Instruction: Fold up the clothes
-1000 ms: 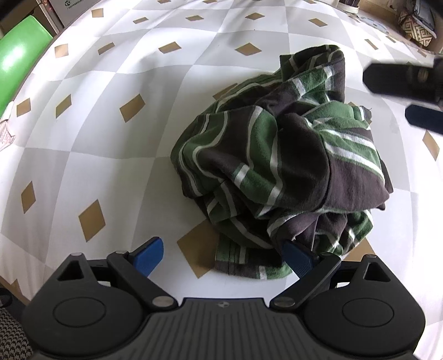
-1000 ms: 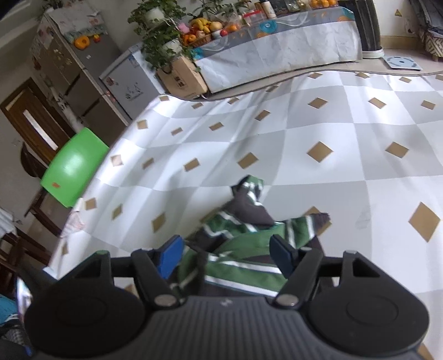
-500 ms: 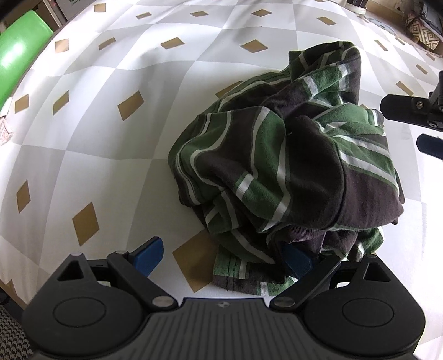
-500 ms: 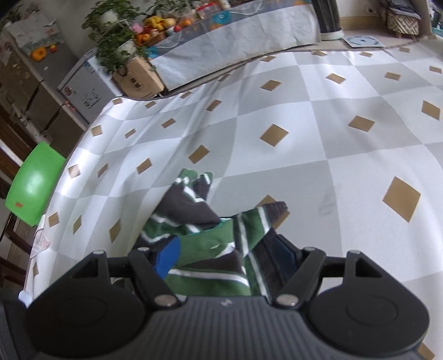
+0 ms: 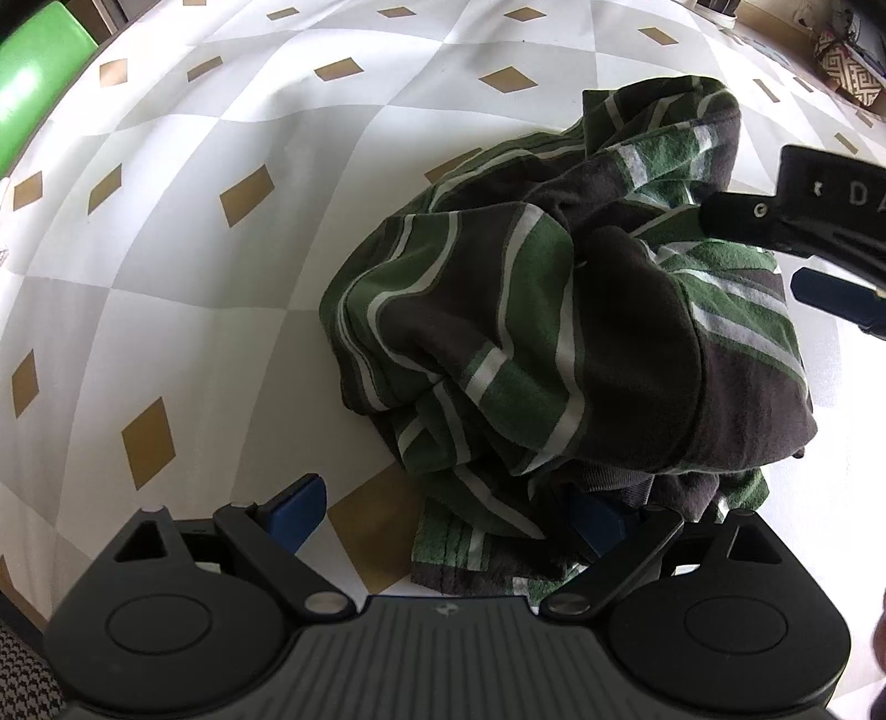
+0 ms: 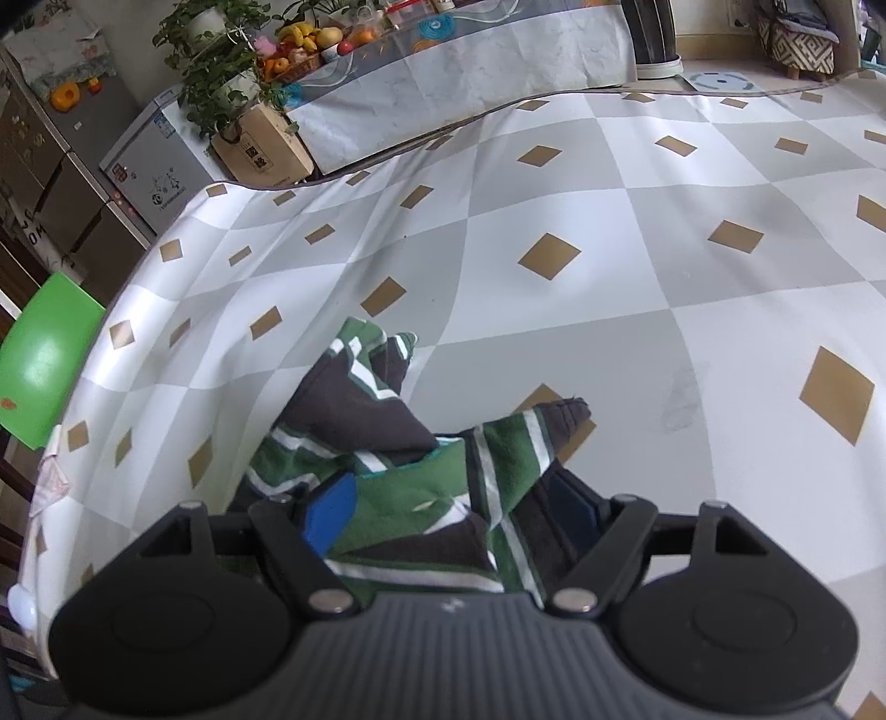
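A crumpled green, dark and white striped garment (image 5: 554, 343) lies in a heap on the checked tablecloth (image 5: 194, 310). My left gripper (image 5: 446, 518) stands open at the heap's near hem: its left pad (image 5: 293, 512) rests apart over bare cloth, and its right pad (image 5: 601, 523) is tucked under a fold. My right gripper (image 6: 454, 512) hangs low over the garment (image 6: 398, 443) from the other side, its jaws opening, with a green fold lying loose between its fingers. In the left wrist view the right gripper (image 5: 819, 249) reaches in from the right edge.
A green chair (image 6: 44, 376) stands past the table's left edge. Beyond the far edge stand a cardboard box (image 6: 260, 149), potted plants and a long covered counter with fruit (image 6: 470, 50). Tablecloth (image 6: 664, 249) stretches bare to the right of the garment.
My right gripper has sunk closer onto the garment and its jaws have widened; in the left wrist view it has come in nearer from the right. The left gripper has barely shifted.
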`<state>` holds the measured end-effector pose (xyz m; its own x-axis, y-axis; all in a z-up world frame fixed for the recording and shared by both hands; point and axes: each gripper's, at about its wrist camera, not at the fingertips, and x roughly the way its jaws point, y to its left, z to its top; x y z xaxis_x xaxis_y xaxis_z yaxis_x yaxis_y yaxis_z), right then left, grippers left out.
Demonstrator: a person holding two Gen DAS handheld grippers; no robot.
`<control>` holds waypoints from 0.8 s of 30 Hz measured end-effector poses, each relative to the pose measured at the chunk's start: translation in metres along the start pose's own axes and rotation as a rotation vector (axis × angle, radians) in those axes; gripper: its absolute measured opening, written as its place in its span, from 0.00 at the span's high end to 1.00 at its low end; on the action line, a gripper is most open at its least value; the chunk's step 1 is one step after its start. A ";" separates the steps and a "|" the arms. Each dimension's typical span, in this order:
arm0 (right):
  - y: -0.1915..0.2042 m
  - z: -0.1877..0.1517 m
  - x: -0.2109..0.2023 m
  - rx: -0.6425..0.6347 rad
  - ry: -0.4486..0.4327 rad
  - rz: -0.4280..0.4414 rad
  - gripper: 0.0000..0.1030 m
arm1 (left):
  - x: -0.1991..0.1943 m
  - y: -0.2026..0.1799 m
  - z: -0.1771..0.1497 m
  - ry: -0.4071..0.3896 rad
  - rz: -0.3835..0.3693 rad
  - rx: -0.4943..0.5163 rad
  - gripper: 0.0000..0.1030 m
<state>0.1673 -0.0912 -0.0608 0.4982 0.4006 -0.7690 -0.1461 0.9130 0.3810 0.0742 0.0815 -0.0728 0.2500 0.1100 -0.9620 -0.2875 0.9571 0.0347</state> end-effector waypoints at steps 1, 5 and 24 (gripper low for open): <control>0.000 -0.001 0.002 0.002 0.005 -0.001 0.25 | 0.001 0.001 0.000 0.003 -0.002 -0.005 0.06; -0.002 -0.007 0.011 0.023 0.041 -0.007 0.24 | 0.004 0.003 0.000 0.007 -0.006 -0.014 0.03; -0.021 -0.024 -0.004 -0.017 0.152 -0.065 0.24 | 0.006 -0.016 -0.004 0.003 -0.044 0.051 0.03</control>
<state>0.1477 -0.1102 -0.0784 0.3725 0.3463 -0.8610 -0.1331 0.9381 0.3197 0.0765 0.0658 -0.0807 0.2588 0.0673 -0.9636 -0.2286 0.9735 0.0066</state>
